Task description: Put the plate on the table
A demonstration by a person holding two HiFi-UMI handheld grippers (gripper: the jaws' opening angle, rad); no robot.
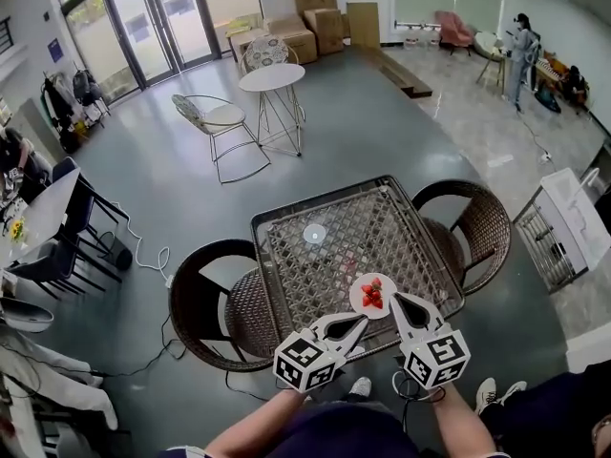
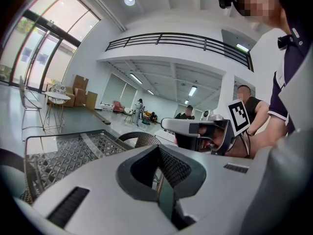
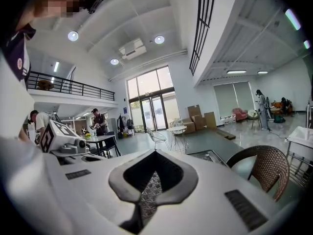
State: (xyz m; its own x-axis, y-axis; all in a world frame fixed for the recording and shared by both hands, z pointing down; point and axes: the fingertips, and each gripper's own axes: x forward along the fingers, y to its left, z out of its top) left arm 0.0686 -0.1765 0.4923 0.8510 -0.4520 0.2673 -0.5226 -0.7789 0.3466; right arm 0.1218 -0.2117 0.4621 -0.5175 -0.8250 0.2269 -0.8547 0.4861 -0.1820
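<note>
plate of strawberries (image 1: 372,295) laid flat at near edge of table (image 1: 286,256); placement judged done | left gripper (image 1: 357,322), right gripper (image 1: 398,301): pressed together, empty, kept off plate

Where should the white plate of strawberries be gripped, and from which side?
Take the plate by its bare near rim, coming from the person's side: it lies flat and shallow, strawberries fill its middle, and it sits by the table's near edge.
</note>
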